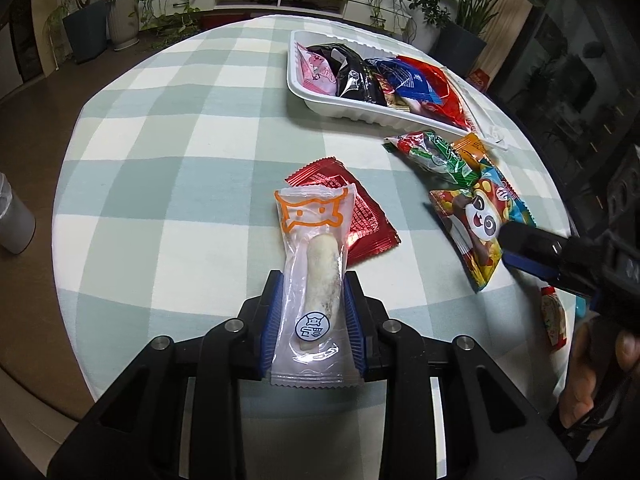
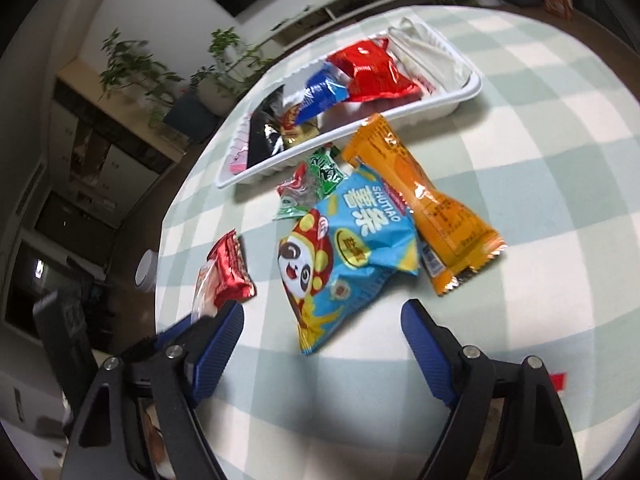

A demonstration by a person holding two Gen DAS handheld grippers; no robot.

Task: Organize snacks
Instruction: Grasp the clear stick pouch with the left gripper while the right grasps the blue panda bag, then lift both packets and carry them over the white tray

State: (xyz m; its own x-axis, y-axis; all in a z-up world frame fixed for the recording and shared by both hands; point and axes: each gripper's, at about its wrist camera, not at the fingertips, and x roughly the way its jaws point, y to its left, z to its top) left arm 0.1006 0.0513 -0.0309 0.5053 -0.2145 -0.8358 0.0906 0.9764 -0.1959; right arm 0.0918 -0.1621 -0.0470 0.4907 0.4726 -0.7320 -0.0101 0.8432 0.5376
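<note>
My left gripper (image 1: 310, 280) is shut on a clear packet (image 1: 312, 280) with an orange cat outline and a pale snack stick inside. The packet's far end lies over a red foil packet (image 1: 368, 216) on the checked tablecloth. My right gripper (image 2: 322, 308) stands open just above the near end of a blue panda crisp bag (image 2: 344, 248), its pads off the bag. In the left wrist view the right gripper (image 1: 516, 248) reaches in over the panda bag (image 1: 476, 216). Beside the bag lie an orange packet (image 2: 432, 204) and a green packet (image 2: 316, 176). A white tray (image 2: 420, 114) behind them holds several snacks.
The white tray (image 1: 360, 114) sits at the far right of the round table. A small packet (image 1: 554, 316) lies near the table's right edge by a person's hand. A grey bin (image 1: 14, 220) stands on the floor at left. Potted plants (image 1: 124, 12) line the far wall.
</note>
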